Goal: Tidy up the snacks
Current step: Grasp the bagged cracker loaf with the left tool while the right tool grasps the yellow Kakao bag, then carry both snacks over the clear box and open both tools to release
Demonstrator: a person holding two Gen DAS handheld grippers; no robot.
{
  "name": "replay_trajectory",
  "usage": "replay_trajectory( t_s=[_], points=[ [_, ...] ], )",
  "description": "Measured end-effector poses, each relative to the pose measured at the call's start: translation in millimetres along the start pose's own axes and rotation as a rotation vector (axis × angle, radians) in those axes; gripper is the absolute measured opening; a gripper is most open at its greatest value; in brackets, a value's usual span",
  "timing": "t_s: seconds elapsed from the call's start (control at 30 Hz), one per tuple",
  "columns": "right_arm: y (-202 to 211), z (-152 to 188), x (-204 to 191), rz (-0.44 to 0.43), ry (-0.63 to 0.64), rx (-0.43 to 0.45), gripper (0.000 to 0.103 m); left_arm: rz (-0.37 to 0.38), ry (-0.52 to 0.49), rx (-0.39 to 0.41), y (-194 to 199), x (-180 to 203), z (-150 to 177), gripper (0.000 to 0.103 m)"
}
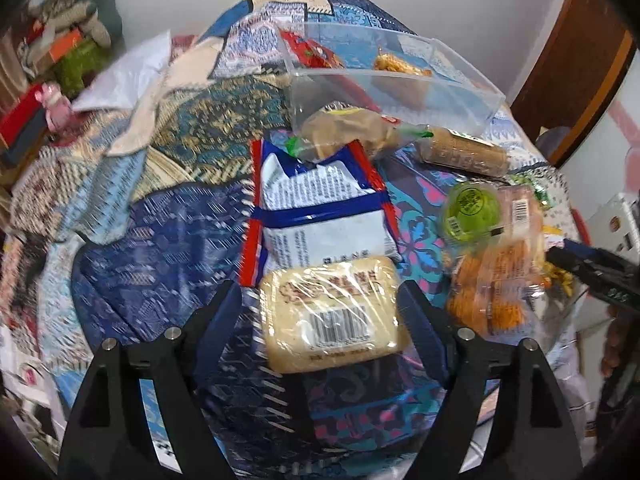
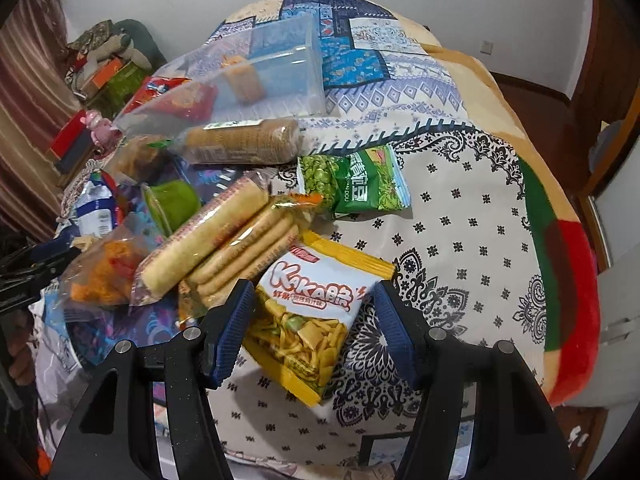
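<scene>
My left gripper (image 1: 320,312) is open, its fingers on either side of a pale wrapped cake with a barcode (image 1: 332,316) that lies on the bed. Behind it lies a white, blue and red snack bag (image 1: 320,208). My right gripper (image 2: 314,320) is open around a yellow and white Kaka snack bag (image 2: 316,316). A clear plastic bin (image 1: 384,76) stands at the back and holds a red packet (image 1: 308,50) and an orange snack (image 1: 400,66); it also shows in the right wrist view (image 2: 256,76).
Loose snacks lie across the patterned bedspread (image 2: 460,240): a biscuit roll (image 2: 244,140), a green pea bag (image 2: 356,184), cracker packs (image 2: 224,248), a green cup (image 2: 172,200) and an orange chip bag (image 2: 104,272). Clutter (image 1: 60,60) is piled at the far left.
</scene>
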State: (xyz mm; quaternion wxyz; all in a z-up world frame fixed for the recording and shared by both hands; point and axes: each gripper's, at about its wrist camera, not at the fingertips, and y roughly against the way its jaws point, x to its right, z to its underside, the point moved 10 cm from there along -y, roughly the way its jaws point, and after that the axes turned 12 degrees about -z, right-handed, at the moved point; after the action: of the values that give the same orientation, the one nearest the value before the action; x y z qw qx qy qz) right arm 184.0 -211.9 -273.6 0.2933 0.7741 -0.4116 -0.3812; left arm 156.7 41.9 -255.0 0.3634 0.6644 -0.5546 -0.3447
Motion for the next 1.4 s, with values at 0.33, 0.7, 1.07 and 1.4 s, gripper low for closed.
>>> replay_trajectory(
  t_s=[0.33,0.7,1.07,1.4],
  points=[
    [-11.7,8.6,-3.2,-0.015,-0.012,-0.026,0.069,-0.013,-0.008,-0.060,-21.6,13.6,11.1,0.089],
    [-7.7,7.1,-4.9,-0.039,-0.007,-0.014,0.044,-0.032,0.020,-0.072,-32.9,10.0,14.9,0.080],
    [7.9,4.2,-5.8,-0.044,0.031,0.020,0.034,-0.053,0.006,0.005,-2.3,-0.7,7.7,0.080],
    [35.1,-24.7,-13.4,-0.031,0.082,0.091,0.021,-0.043,0.027,0.121,46.8,-8.2,-25.8,0.080]
  ],
)
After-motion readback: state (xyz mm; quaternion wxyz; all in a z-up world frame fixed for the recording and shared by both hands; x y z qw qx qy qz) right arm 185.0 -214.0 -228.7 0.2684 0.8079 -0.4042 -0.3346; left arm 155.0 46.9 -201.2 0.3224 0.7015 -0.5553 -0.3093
